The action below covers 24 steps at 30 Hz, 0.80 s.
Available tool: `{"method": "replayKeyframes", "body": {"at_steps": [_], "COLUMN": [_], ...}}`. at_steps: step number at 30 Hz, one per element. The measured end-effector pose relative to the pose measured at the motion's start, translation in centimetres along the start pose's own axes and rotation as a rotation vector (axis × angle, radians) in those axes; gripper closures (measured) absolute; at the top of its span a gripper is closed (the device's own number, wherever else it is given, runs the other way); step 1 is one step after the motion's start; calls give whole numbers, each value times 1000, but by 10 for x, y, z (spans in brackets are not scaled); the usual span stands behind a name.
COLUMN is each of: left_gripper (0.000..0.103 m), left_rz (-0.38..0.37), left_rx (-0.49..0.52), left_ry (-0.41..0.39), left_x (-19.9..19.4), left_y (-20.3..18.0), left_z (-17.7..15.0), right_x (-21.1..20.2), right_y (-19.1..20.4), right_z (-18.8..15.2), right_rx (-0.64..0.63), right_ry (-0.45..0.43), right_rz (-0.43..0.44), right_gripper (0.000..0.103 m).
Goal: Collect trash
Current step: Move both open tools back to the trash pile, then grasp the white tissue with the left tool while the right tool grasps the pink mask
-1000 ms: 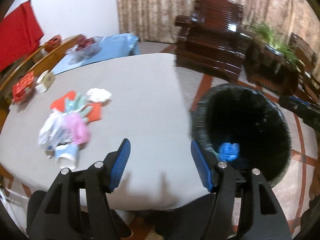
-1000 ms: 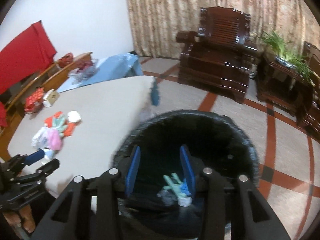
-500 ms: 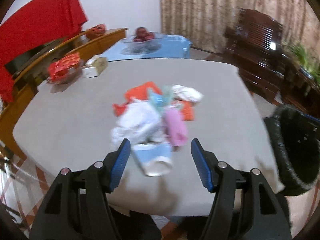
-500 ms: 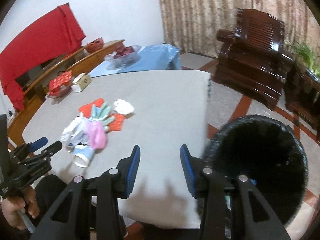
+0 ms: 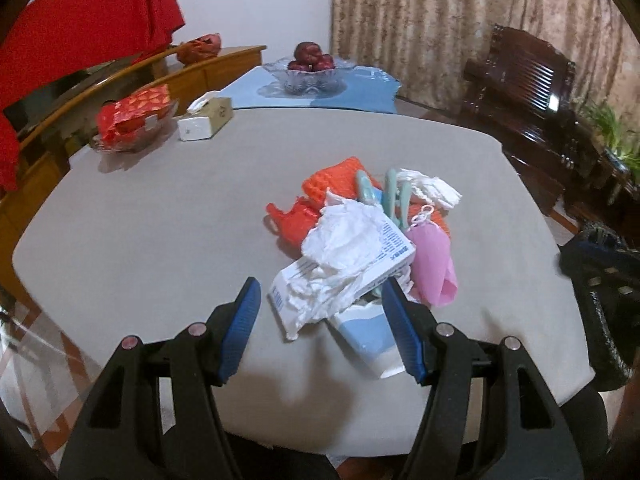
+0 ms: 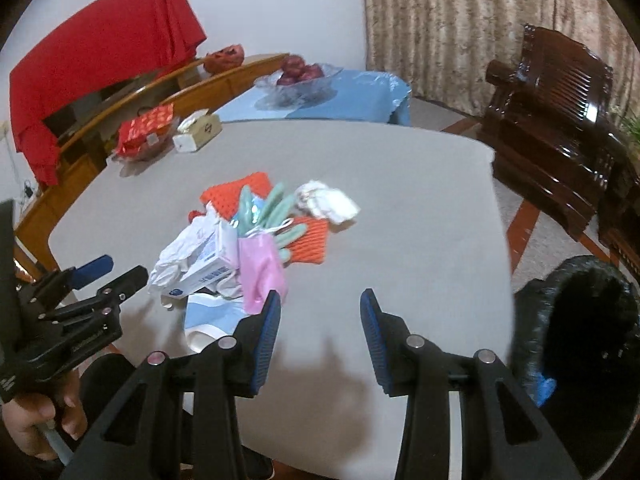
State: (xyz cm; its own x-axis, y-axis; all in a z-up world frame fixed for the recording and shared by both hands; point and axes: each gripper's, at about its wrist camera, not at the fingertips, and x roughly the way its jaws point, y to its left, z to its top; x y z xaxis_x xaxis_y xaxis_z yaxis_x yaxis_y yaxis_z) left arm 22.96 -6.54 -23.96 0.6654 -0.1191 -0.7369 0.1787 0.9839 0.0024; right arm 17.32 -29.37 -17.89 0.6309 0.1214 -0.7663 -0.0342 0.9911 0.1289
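Note:
A heap of trash lies on the grey table: a crumpled white wrapper, a blue-and-white paper cup on its side, a pink bag, orange netting, teal plastic pieces and a white tissue wad. My left gripper is open, its fingers on either side of the wrapper and cup. My right gripper is open and empty over bare table, right of the heap. The left gripper also shows in the right wrist view.
A black-lined bin stands off the table's right edge, with blue trash inside. At the far left of the table are a tissue box and a dish with a red packet. A fruit bowl stands on a blue-covered table behind.
Both grippers swung left from the bin toward the table. The left gripper closed in on the heap, which now lies between its open fingers. The right gripper moved from over the bin to over the table.

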Motion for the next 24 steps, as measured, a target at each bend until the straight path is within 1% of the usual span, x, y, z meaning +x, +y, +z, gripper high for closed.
{"method": "replayKeyframes", "body": {"at_steps": [2, 4, 10, 12, 13, 14, 15, 16, 17, 18, 20, 21, 24], "left_gripper": [40, 40, 41, 43, 47, 48, 54, 61, 66, 78, 86, 91, 96], "left_rz": [-15, -15, -24, -21, -23, -26, -29, -34, -39, -44, -42, -47, -44], "left_rx": [19, 36, 17, 15, 12, 8, 5, 1, 1, 4, 10, 6, 4], "left_ry": [-3, 2, 27, 31, 36, 45, 50, 53, 56, 56, 50, 48, 41], "left_x": [5, 14, 39, 45, 48, 52, 54, 56, 58, 59, 60, 59, 56], "left_y": [-3, -6, -2, -1, 1, 3, 4, 6, 8, 8, 10, 11, 13], "left_z": [0, -1, 1, 1, 1, 0, 0, -1, -2, -2, -3, -3, -5], "right_x": [11, 22, 43, 48, 51, 54, 58, 61, 62, 66, 71, 72, 74], "right_y": [5, 9, 17, 20, 22, 23, 27, 29, 30, 33, 38, 40, 45], "right_z": [0, 0, 5, 6, 7, 8, 8, 8, 8, 8, 8, 8, 9], "right_rx": [-3, -1, -12, -11, -12, -13, -17, -20, -23, -28, -34, -34, -38], "right_ry": [12, 26, 55, 59, 63, 65, 70, 72, 75, 78, 84, 86, 85], "right_rz": [0, 2, 21, 29, 34, 36, 42, 45, 47, 48, 50, 51, 50], "right_gripper": [62, 62, 62, 62, 62, 62, 62, 62, 62, 62, 62, 62, 62]}}
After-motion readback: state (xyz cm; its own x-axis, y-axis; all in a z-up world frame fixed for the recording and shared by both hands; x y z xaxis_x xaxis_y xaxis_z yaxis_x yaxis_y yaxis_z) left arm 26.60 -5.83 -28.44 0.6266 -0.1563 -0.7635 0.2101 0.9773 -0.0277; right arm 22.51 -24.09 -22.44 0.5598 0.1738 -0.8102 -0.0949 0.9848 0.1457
